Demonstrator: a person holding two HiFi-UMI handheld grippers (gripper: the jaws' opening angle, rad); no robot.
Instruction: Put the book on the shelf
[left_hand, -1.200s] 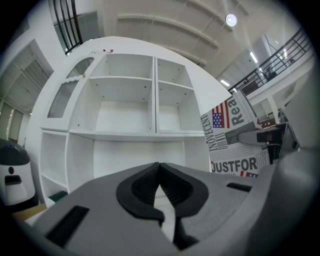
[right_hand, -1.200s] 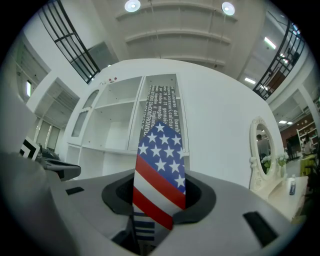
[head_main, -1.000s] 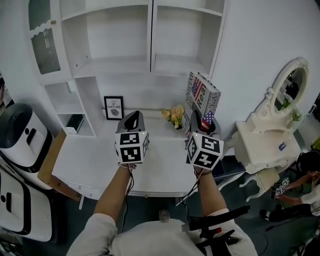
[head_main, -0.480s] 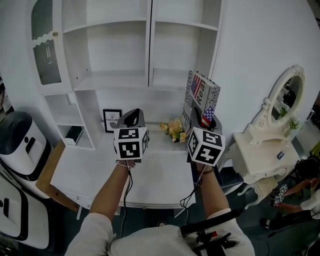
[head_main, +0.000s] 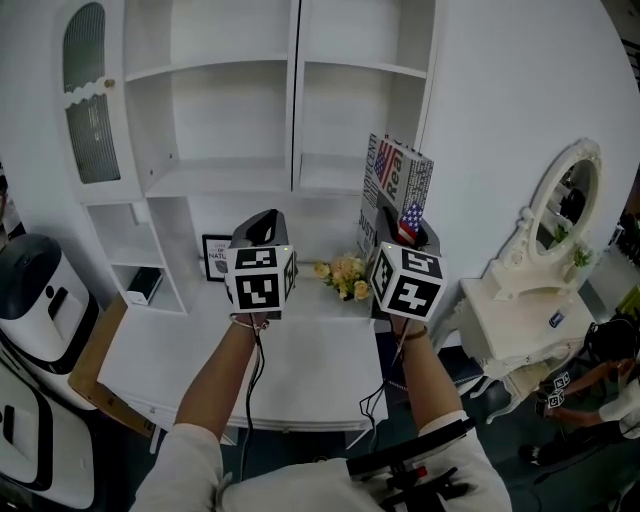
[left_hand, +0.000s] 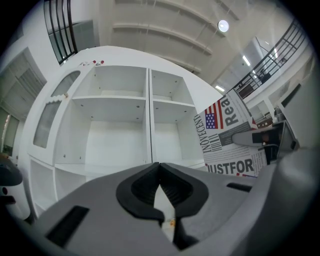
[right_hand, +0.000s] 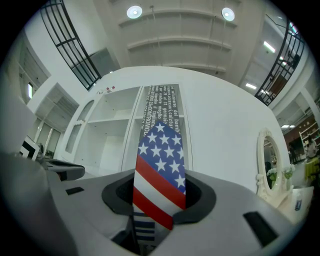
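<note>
The book (head_main: 397, 190), printed with newsprint lettering and a stars-and-stripes flag, stands upright in the air in front of the white shelf unit (head_main: 297, 140). My right gripper (head_main: 405, 238) is shut on the book's lower edge; in the right gripper view the flag-patterned spine (right_hand: 160, 175) fills the space between the jaws. My left gripper (head_main: 262, 228) hangs beside it to the left, shut with nothing held, its tips (left_hand: 160, 175) meeting. The book (left_hand: 231, 137) shows at the right of the left gripper view. The shelf compartments are bare.
On the white desk (head_main: 300, 350) stand a small framed sign (head_main: 216, 257) and a bunch of flowers (head_main: 342, 273). A small dark thing (head_main: 143, 285) lies in a low side cubby. A white dressing table with an oval mirror (head_main: 552, 215) stands at the right, a white machine (head_main: 35, 290) at the left.
Both grippers have risen together, the right one carrying the book upward. The book now stands level with the lower right shelf compartment.
</note>
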